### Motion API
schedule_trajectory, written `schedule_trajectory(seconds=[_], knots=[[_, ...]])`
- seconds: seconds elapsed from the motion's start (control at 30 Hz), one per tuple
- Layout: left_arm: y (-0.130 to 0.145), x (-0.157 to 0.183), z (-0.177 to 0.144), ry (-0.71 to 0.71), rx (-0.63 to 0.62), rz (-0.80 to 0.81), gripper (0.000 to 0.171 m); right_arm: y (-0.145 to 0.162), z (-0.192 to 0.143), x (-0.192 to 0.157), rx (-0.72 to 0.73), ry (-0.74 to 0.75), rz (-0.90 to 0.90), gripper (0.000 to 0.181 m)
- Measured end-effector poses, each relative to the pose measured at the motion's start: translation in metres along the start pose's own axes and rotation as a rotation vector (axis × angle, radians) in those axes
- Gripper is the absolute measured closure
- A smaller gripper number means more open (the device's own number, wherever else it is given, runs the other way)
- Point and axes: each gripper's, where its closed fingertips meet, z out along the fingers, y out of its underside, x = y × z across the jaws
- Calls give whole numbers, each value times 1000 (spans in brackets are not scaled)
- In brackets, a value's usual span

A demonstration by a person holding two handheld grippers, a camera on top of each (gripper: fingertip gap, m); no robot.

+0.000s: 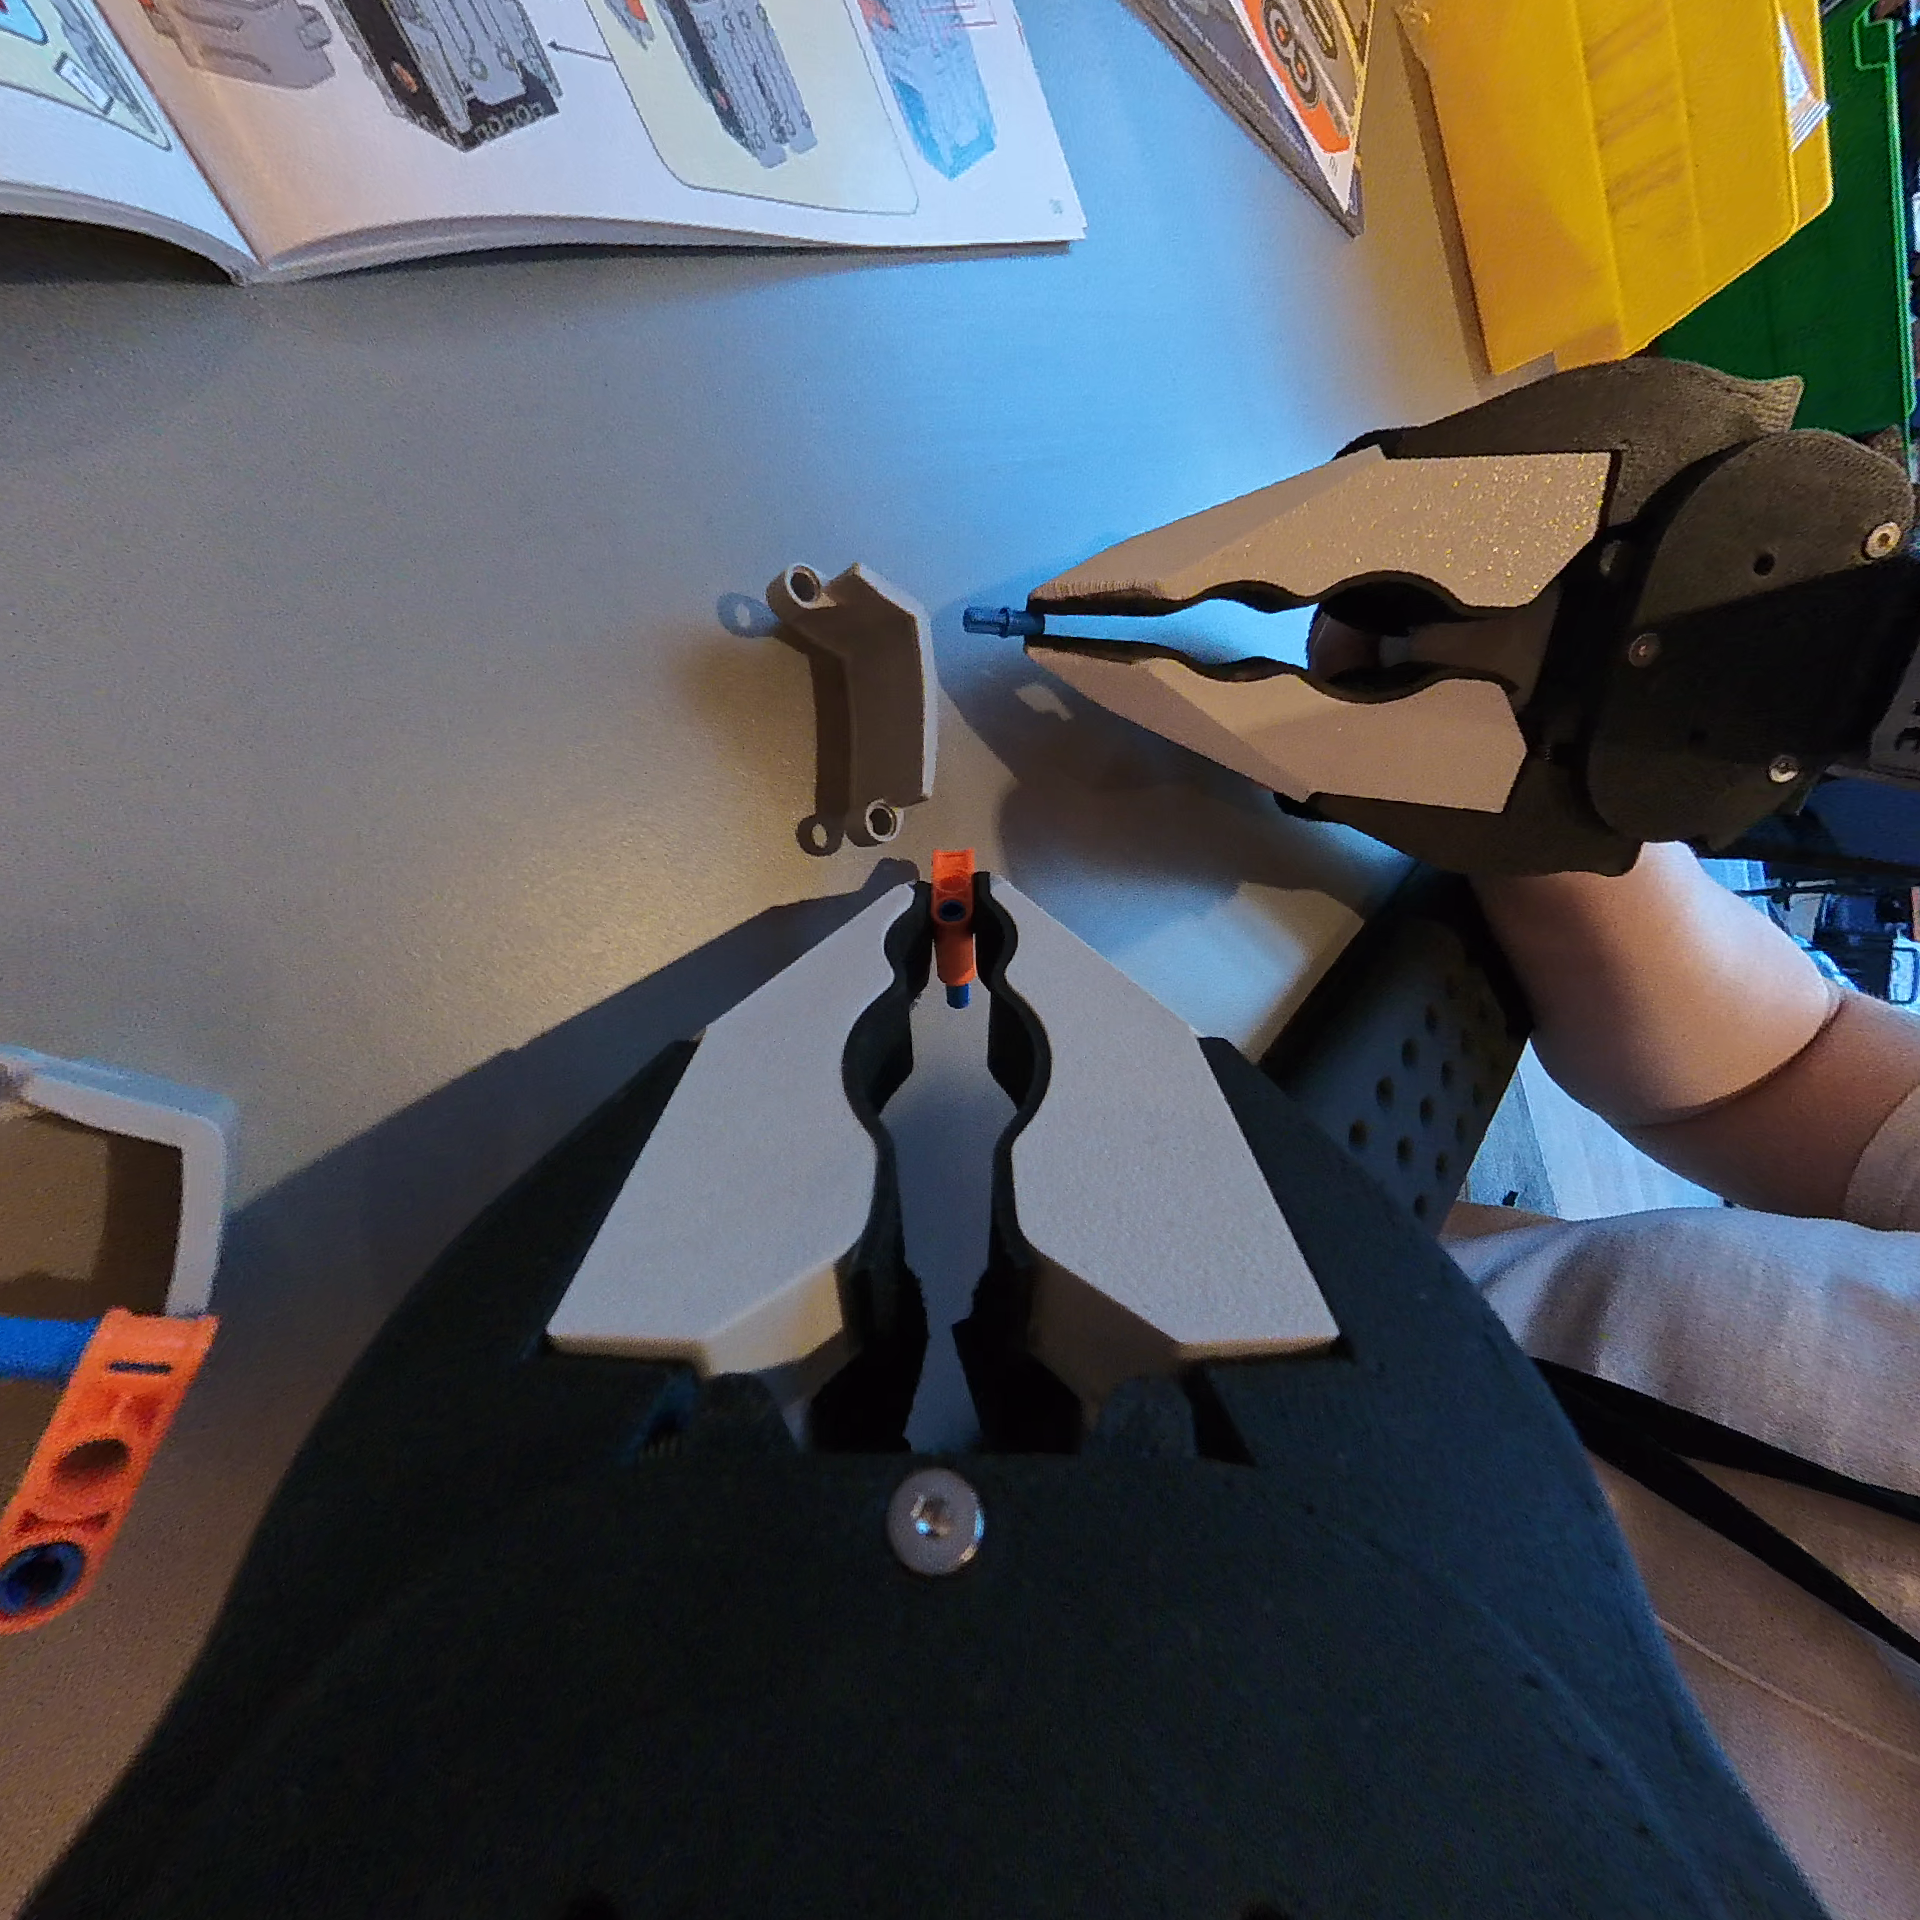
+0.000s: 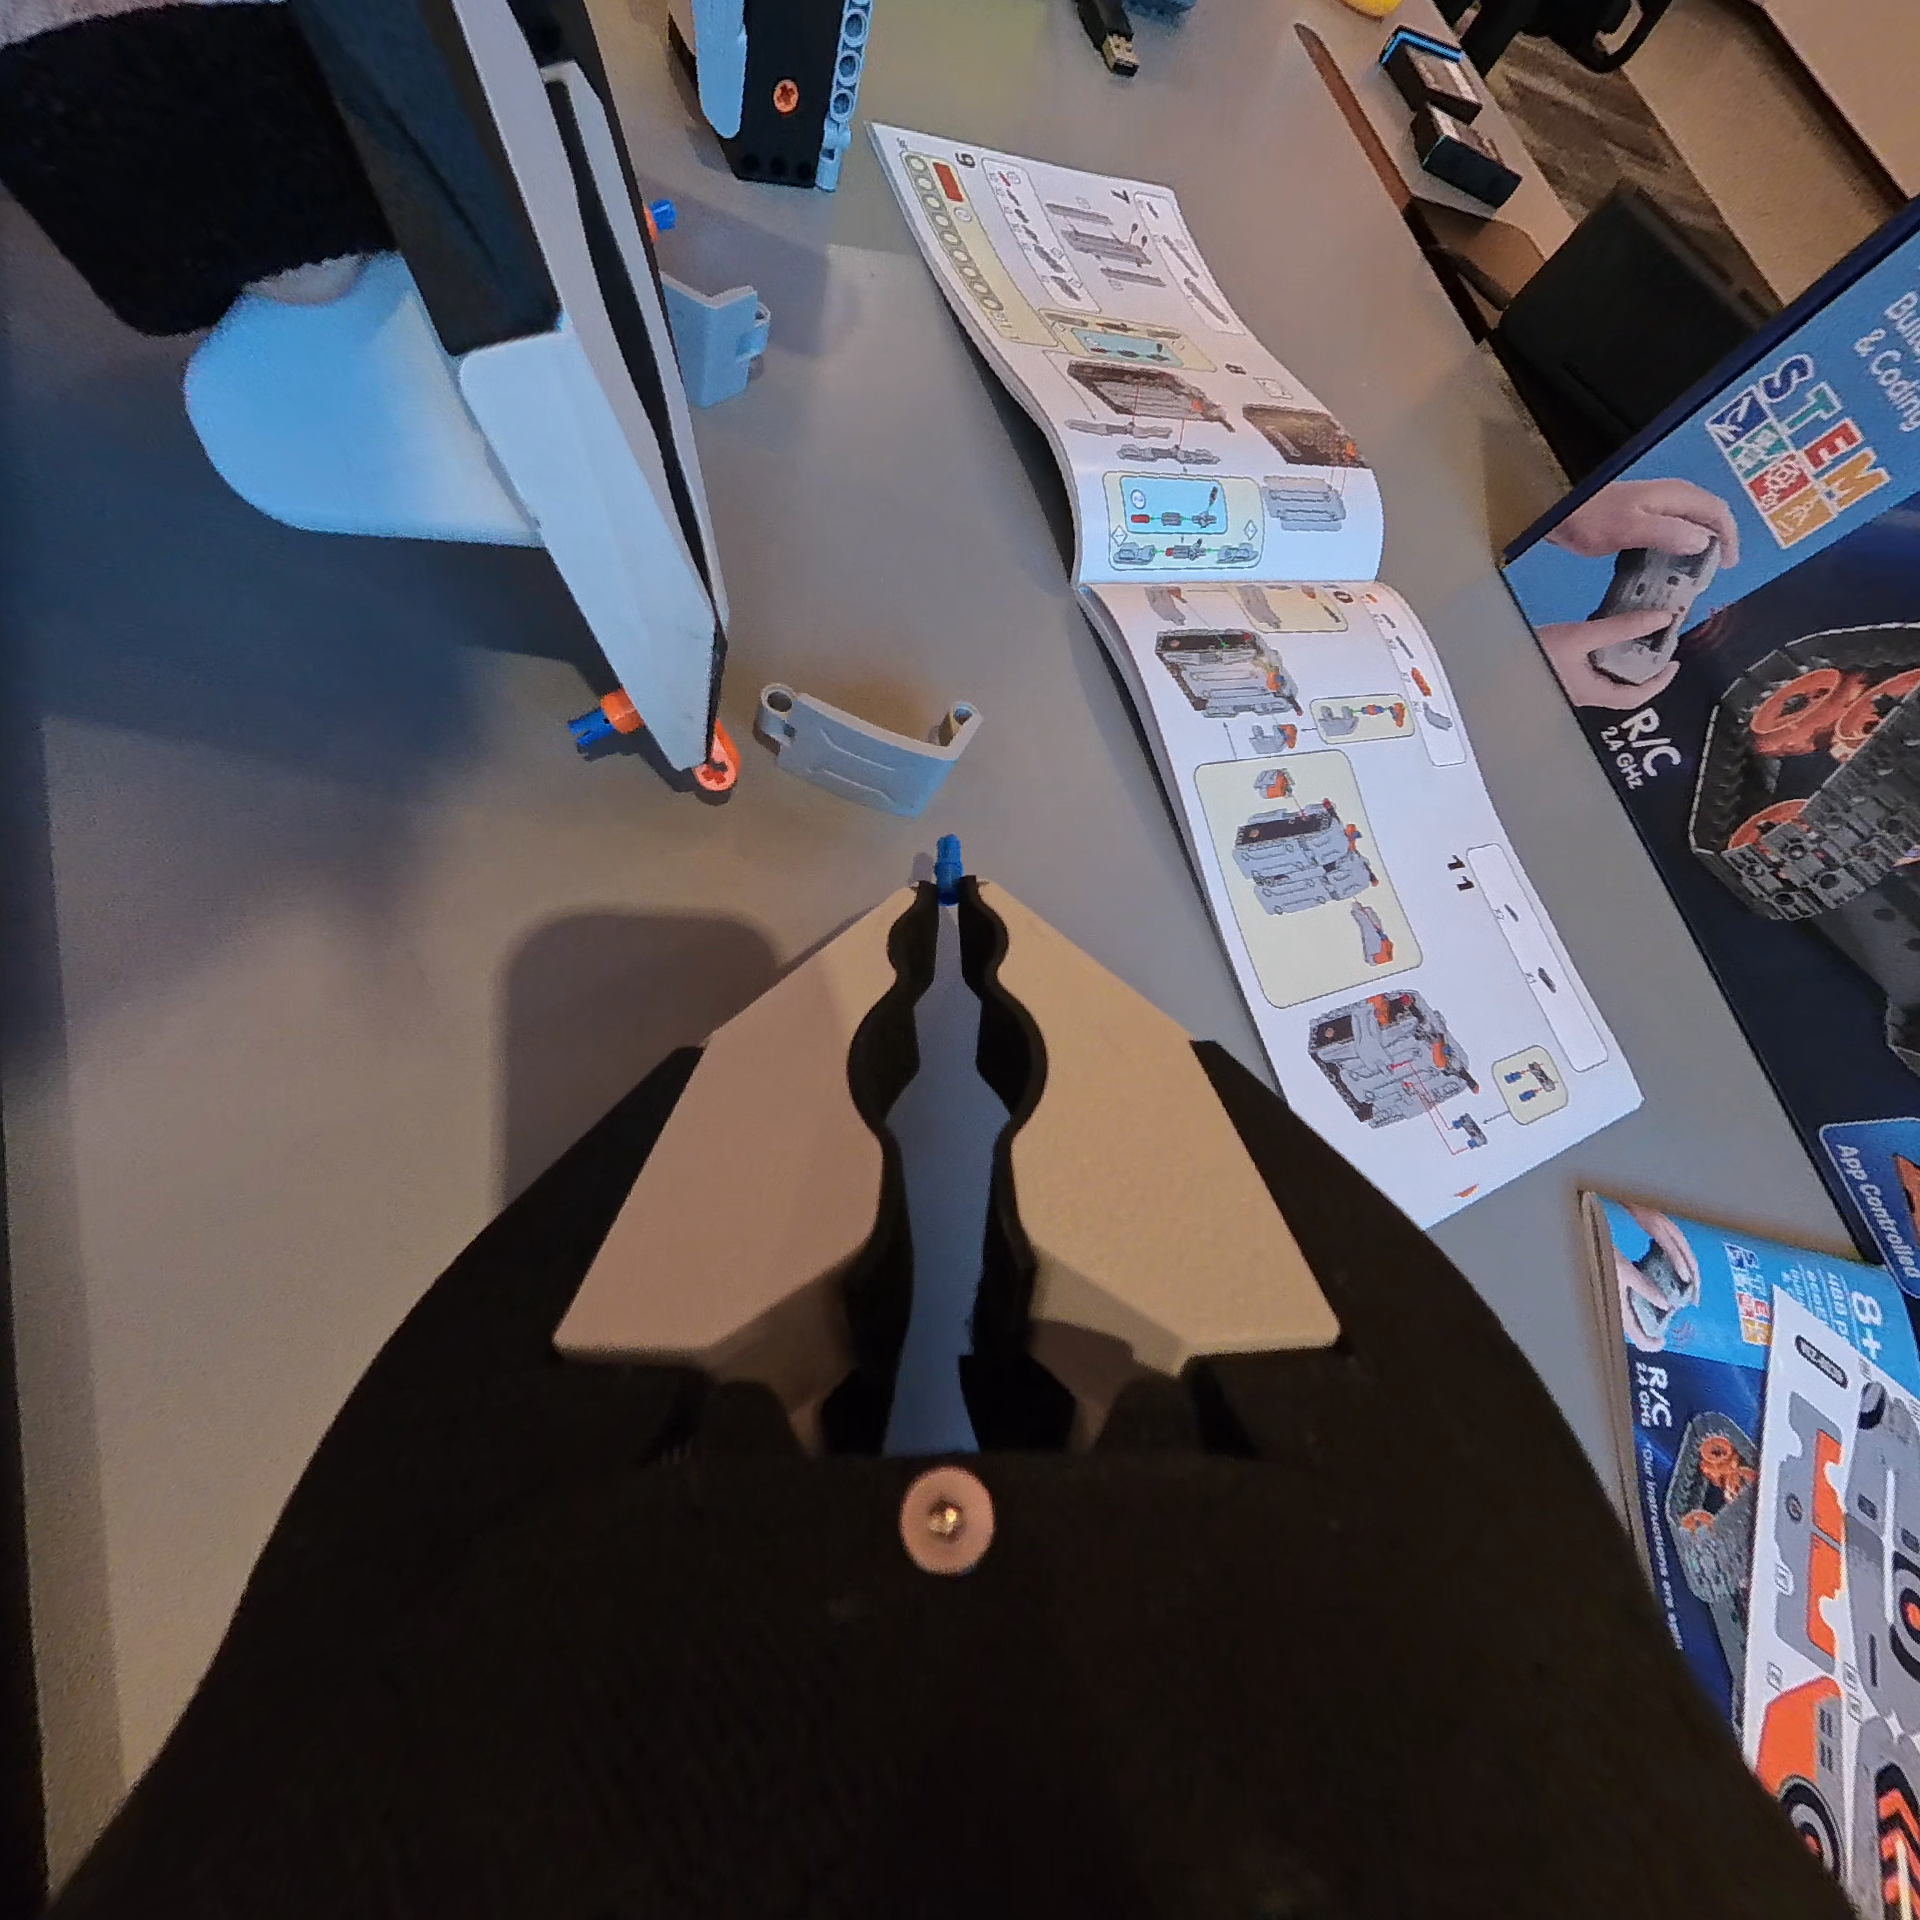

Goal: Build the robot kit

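Note:
My left gripper point(image 1: 951, 896) is shut on a small orange connector point(image 1: 951, 920) with a blue pin through it, held just above the grey table. It shows in the right wrist view point(image 2: 715, 764) coming down from the upper left. A grey curved panel piece point(image 1: 868, 707) lies on the table just beyond the left tips, also seen in the right wrist view point(image 2: 862, 750). My right gripper point(image 2: 948, 883) is shut on a small blue pin point(image 2: 948, 860), whose tip points at the panel. In the left wrist view the right gripper point(image 1: 1029, 621) holds the pin point(image 1: 992, 620) right of the panel.
An open instruction booklet point(image 2: 1247, 644) lies beyond the panel. Product boxes point(image 2: 1766, 727) stand at the right, a yellow bin point(image 1: 1621, 166) farther back. A tray point(image 1: 104, 1174) with an orange beam point(image 1: 94, 1455) is at the left. A black-and-grey assembly point(image 2: 779, 94) stands far back. Left tips to right tips: about 5 cm.

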Motion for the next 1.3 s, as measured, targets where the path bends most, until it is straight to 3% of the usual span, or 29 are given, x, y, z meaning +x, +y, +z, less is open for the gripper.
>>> schedule_trajectory(seconds=[1.07, 1.3], knots=[[-4, -12, -1, -37, 5, -9, 166, -2, -2, 0, 19, -16, 34, 178], [-5, 0, -9, -35, 20, 25, 166, -1, -3, 0, 19, -20, 42, 178]])
